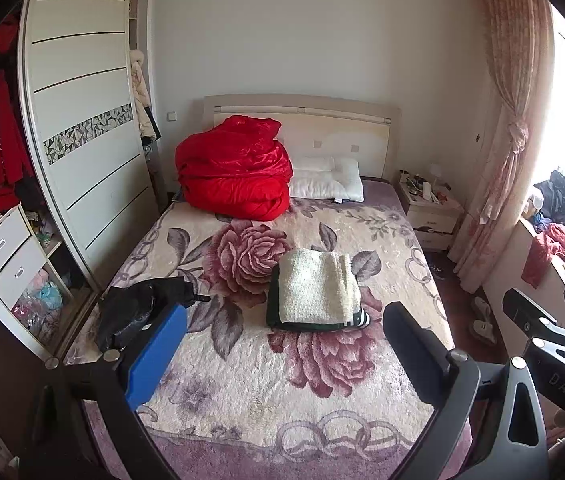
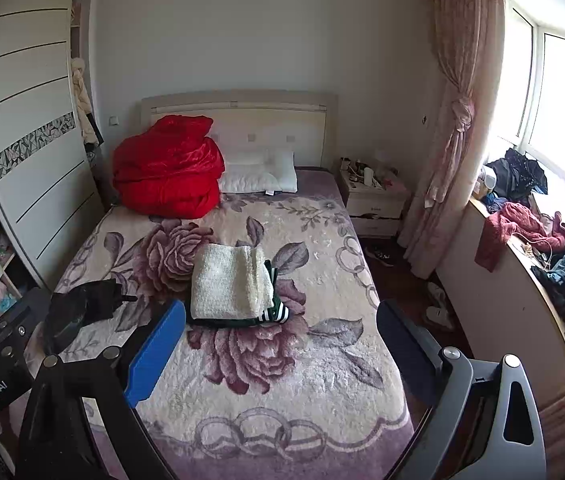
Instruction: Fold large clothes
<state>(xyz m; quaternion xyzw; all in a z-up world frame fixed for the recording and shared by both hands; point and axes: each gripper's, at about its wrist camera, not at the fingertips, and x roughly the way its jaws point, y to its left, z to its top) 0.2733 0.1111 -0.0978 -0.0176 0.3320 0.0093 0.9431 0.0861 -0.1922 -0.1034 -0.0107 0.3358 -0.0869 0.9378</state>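
Note:
A folded cream knit garment lies on a folded dark green garment with striped cuffs in the middle of the bed; the stack also shows in the right wrist view. A black garment lies crumpled at the bed's left edge, and shows in the right wrist view. My left gripper is open and empty, held above the bed's foot. My right gripper is open and empty, beside it on the right.
A red quilt and white pillows sit at the headboard. An open wardrobe stands left. A nightstand, a curtain and a window ledge piled with clothes are right. Slippers lie on the floor.

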